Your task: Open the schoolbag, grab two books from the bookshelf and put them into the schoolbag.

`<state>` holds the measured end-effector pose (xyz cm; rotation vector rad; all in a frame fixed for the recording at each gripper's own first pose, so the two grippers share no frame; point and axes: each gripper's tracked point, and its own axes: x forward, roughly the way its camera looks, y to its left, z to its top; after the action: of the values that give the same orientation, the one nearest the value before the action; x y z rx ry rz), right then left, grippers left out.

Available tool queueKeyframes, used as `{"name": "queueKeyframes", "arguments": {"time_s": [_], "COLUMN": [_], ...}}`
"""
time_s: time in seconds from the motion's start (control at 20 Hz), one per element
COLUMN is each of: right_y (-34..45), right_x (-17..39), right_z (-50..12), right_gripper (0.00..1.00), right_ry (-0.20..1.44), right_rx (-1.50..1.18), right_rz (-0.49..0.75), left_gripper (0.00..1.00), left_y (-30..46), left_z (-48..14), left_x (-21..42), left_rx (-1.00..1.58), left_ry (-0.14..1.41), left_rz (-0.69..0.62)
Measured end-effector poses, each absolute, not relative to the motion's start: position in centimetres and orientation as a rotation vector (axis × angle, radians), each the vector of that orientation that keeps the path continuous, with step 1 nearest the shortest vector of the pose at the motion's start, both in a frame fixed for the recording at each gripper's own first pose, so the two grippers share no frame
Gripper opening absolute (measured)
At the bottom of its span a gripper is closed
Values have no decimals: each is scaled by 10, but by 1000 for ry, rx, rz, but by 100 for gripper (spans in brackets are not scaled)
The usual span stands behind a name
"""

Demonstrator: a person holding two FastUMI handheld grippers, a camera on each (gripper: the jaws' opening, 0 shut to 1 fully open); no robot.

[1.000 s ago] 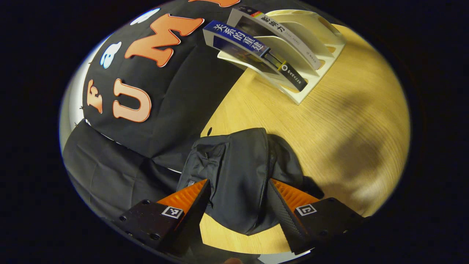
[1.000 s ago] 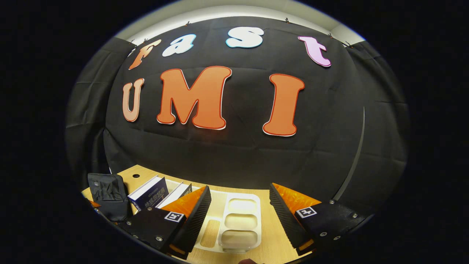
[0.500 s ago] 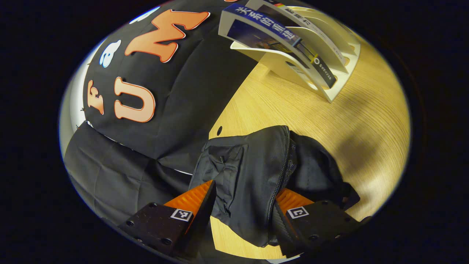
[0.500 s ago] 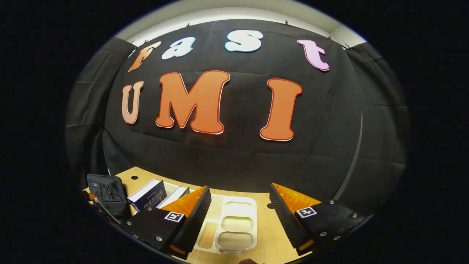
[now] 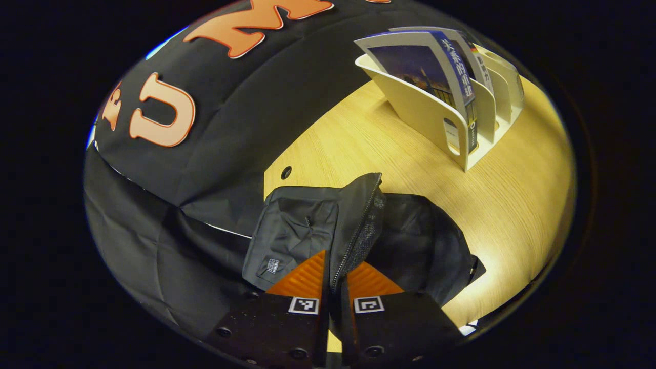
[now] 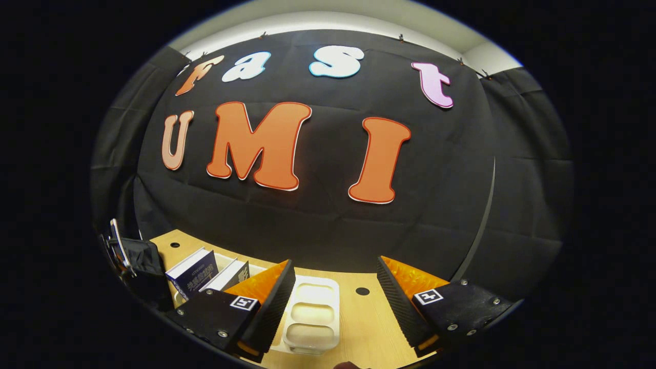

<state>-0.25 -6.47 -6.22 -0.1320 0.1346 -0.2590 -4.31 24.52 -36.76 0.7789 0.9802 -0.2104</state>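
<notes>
The black schoolbag (image 5: pixel 302 225) lies on the wooden table, its zipper edge (image 5: pixel 359 220) raised as a flap. My left gripper (image 5: pixel 336 266) is shut on that zipper flap, with the fabric pinched between both fingers. The cream bookshelf (image 5: pixel 441 118) stands farther back on the right and holds a blue-covered book (image 5: pixel 423 64) and a white book (image 5: pixel 482 64) behind it. In the right gripper view my right gripper (image 6: pixel 335 300) hangs open above the bookshelf (image 6: pixel 312 315), with nothing between its fingers. To its left are the blue book (image 6: pixel 197 271), the second book (image 6: pixel 230 274) and the schoolbag (image 6: pixel 141 261).
The wooden table (image 5: pixel 492 205) has a small cable hole (image 5: pixel 286 171) near the black cloth wall. A second hole (image 6: pixel 362 291) lies beyond the bookshelf's empty slots. Bare tabletop stretches between schoolbag and bookshelf.
My left gripper's fingers have closed from wide open onto the schoolbag's zipper flap and lifted it. The right gripper stayed open and drifted slightly, so the bookshelf slid left in its view.
</notes>
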Motion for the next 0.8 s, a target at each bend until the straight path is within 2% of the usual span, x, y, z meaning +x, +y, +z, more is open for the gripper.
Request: {"name": "queueKeyframes", "arguments": {"time_s": [0.1, 0.4, 0.7, 0.8], "right_y": [-56, 15, 109, 123], "right_x": [-3, 1, 18, 28], "right_z": [-59, -43, -55, -66], "right_gripper": [95, 95, 95, 95], "right_ry": [142, 164, 304, 381], "right_rx": [-142, -163, -68, -7], "right_rz": [-251, -136, 28, 37], "left_gripper": [7, 6, 6, 5], "left_y": [249, 263, 269, 270], "left_z": [-359, -333, -304, -298], "left_x": [-40, -26, -3, 3], "left_rx": [720, 595, 645, 632], "left_ry": [1005, 1016, 981, 993], "left_rz": [-252, -324, -474, -520]}}
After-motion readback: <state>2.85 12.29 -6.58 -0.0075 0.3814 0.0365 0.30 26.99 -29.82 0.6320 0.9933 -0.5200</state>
